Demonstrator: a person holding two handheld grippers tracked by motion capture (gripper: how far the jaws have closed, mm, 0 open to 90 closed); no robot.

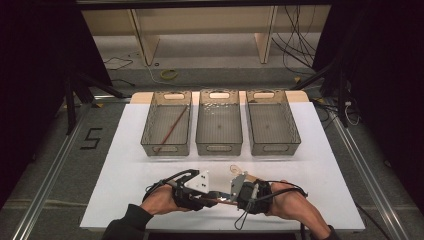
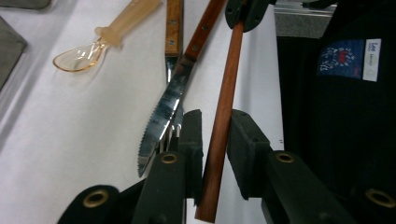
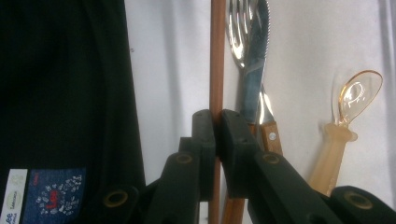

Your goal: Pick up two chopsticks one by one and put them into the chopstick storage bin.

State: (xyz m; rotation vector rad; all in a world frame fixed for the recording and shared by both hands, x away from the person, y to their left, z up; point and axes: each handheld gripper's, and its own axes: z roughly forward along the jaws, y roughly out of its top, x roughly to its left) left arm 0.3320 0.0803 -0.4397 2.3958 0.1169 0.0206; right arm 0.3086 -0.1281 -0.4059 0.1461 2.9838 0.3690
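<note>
A brown chopstick [image 1: 220, 199] [image 2: 224, 93] [image 3: 217, 56] spans the gap between both grippers near the table's front edge. My right gripper [image 1: 228, 198] [image 3: 217, 113] is shut on it, and its jaws also appear at the top of the left gripper view [image 2: 245, 11]. My left gripper [image 1: 214, 196] [image 2: 216, 114] has the stick between its jaws: the stick lies against one pad, with a thin gap at the other. Under the stick on the white mat lie a serrated knife [image 2: 163, 112] [image 3: 257, 79] and a fork [image 2: 173, 28] [image 3: 238, 37]. Beside them is an amber plastic spoon [image 1: 235, 169] [image 2: 88, 51] [image 3: 355, 93].
Three translucent grey bins stand in a row at the back of the white mat [image 1: 125, 165]: left [image 1: 150, 145], middle [image 1: 219, 147], right [image 1: 295, 145]. Another brown chopstick [image 1: 172, 127] lies in the left bin. A person's dark sleeve [image 2: 336, 116] is close on one side.
</note>
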